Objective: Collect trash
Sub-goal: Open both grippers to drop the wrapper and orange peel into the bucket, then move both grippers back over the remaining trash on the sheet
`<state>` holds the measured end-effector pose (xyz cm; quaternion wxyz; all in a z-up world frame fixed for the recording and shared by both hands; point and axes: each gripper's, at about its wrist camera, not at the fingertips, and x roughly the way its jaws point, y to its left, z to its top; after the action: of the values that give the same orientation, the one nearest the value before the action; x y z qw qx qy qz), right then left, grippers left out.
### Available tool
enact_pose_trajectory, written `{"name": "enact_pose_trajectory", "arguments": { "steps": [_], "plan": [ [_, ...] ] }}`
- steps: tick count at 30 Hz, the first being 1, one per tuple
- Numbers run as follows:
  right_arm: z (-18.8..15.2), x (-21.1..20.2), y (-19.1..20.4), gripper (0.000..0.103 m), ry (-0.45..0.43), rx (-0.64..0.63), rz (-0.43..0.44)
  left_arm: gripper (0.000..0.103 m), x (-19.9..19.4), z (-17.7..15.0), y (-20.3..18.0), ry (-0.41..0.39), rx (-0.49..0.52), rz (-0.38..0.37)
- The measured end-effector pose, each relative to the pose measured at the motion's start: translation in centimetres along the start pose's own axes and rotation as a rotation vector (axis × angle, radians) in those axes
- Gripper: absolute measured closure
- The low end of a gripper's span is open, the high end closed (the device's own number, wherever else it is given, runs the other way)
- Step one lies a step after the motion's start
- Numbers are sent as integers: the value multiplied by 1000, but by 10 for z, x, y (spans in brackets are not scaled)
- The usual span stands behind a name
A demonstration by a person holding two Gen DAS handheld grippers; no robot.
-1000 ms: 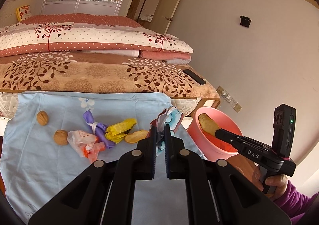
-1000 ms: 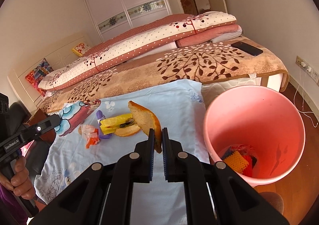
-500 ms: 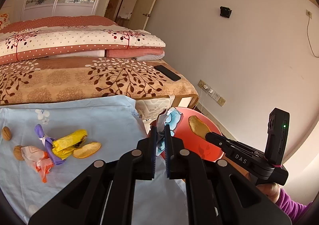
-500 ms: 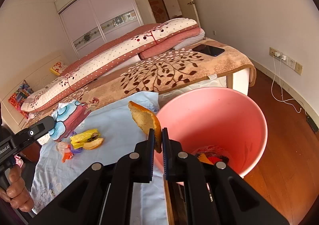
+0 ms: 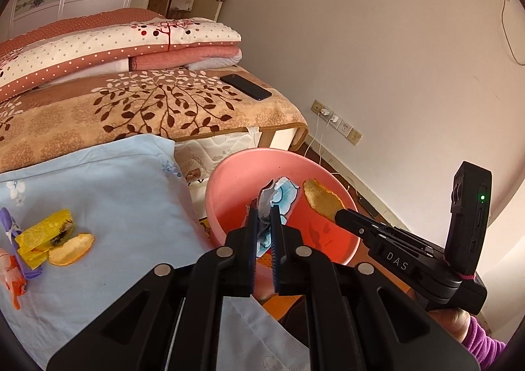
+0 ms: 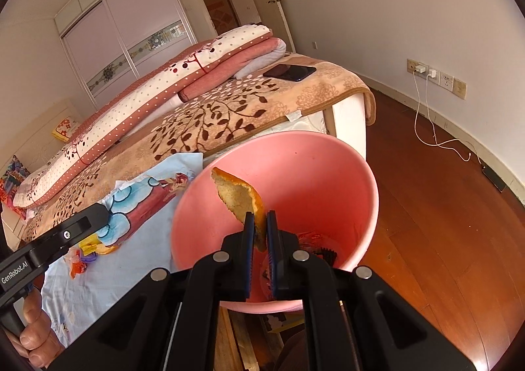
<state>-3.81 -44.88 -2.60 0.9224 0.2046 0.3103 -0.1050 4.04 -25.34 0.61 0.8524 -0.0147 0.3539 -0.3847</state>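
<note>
An orange peel (image 6: pixel 241 198) and a crumpled blue-and-red wrapper (image 5: pixel 279 198) hung over the pink bin (image 6: pixel 357 180). A yellow wrapper (image 5: pixel 44 234), another peel (image 5: pixel 70 248) and purple scrap (image 5: pixel 10 229) lay on the blue cloth (image 5: pixel 108 180).

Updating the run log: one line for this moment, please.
left gripper: shut on wrapper | right gripper: shut on orange peel | both over pink bin | nothing released

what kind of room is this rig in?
A home bedroom, most likely: a bed with folded quilts, sliding wardrobe doors behind it, and a phone lying on the blanket.
</note>
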Motion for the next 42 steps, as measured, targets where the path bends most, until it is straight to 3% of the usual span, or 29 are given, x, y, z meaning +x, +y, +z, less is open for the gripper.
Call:
{"name": "enact_pose_trajectory", "arguments": {
  "steps": [10, 18, 19, 21, 23, 31, 33, 35, 36, 42],
  "plan": [
    [-3, 14, -20, 96, 24, 21, -39, 96, 42, -7, -13, 75, 26, 6],
    [-4, 20, -27, 96, 34, 36, -43, 96, 55, -8, -12, 104, 10, 13],
    [-4, 20, -27, 96, 35, 36, -43, 94, 56, -8, -12, 110, 7, 16],
    [-4, 20, -27, 96, 35, 36, -43, 75, 57, -8, -11, 117, -3, 17],
    [-4, 20, -27, 96, 34, 38, -43, 67, 56, -8, -10, 113, -17, 14],
    [-4, 21, -28, 96, 32, 40, -42, 67, 54, -9, -9, 121, -19, 22],
    [-4, 21, -28, 93, 30, 42, -41, 67, 53, -10, -8, 120, -22, 20],
    [-3, 21, -28, 70, 26, 46, -39, 67, 52, -10, -7, 119, -29, 17],
    [-3, 20, -27, 65, 21, 49, -38, 67, 52, -10, -6, 118, -33, 15],
    [-3, 12, -18, 63, -1, 22, -40, 67, 43, -10, 1, 98, -69, 5]
  ]
}}
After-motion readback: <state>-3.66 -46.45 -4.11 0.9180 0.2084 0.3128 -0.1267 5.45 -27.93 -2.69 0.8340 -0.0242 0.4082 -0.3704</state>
